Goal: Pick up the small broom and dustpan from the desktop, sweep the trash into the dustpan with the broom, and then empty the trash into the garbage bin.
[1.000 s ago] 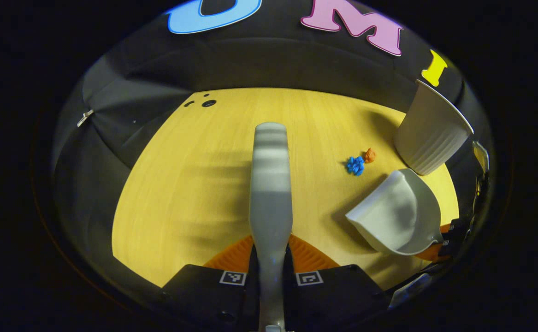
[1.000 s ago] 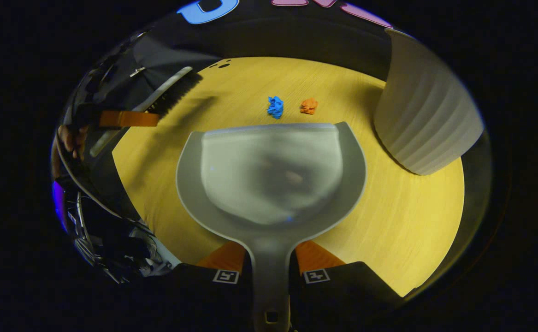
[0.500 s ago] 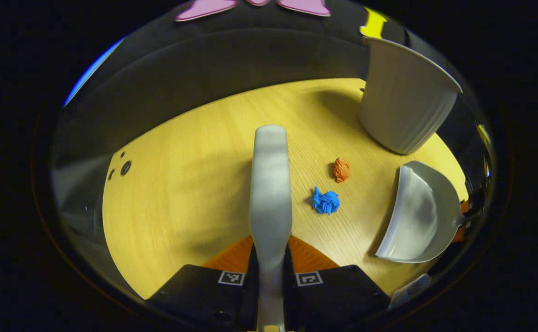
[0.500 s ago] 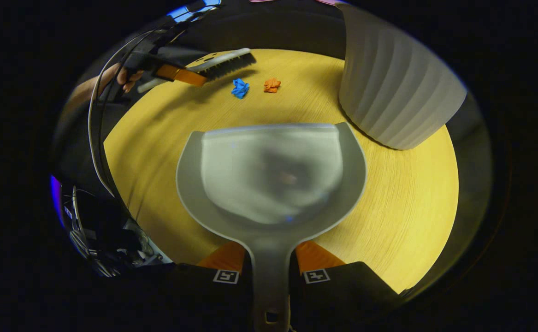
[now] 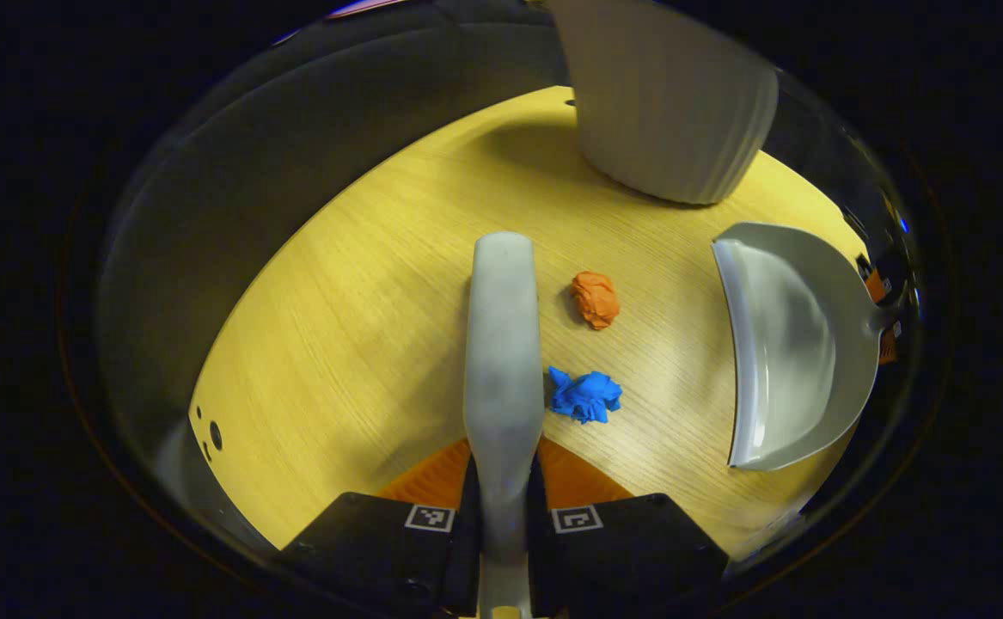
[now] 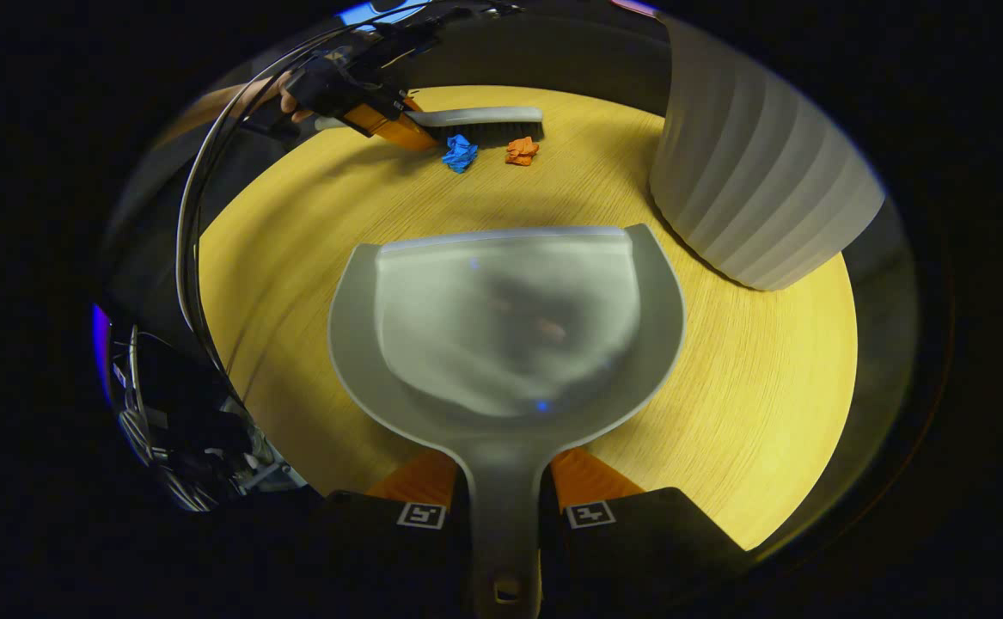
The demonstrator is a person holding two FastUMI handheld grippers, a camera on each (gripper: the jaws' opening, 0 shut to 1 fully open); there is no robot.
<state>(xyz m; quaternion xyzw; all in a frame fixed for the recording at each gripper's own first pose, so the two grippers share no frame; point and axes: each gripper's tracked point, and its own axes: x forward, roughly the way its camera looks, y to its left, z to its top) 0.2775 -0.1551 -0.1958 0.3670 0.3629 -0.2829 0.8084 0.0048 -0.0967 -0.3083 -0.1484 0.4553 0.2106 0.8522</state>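
My left gripper point(image 5: 503, 464) is shut on the grey broom point(image 5: 503, 344), whose back runs straight ahead over the wooden desktop point(image 5: 363, 309). Just right of the broom lie a blue paper scrap point(image 5: 587, 396) and an orange scrap point(image 5: 596, 298). The grey dustpan point(image 5: 789, 344) stands farther right, mouth toward the scraps. In the right gripper view my right gripper point(image 6: 503, 481) is shut on the dustpan's handle, the dustpan point(image 6: 505, 327) empty in front. Beyond it the broom point(image 6: 484, 122) sits behind the blue scrap point(image 6: 460, 153) and orange scrap point(image 6: 521, 150), held by the left gripper point(image 6: 381, 125).
A white ribbed garbage bin point(image 5: 664, 103) stands at the desktop's far side, and it rises at the right in the right gripper view point(image 6: 759, 189). Small dark holes point(image 5: 209, 434) mark the desktop near its left edge. Cables point(image 6: 192, 430) hang off the left edge.
The left gripper swung the broom in beside the scraps, which now lie close to its right side. The dustpan shifted little, and the bin moved toward the top centre in the left gripper view.
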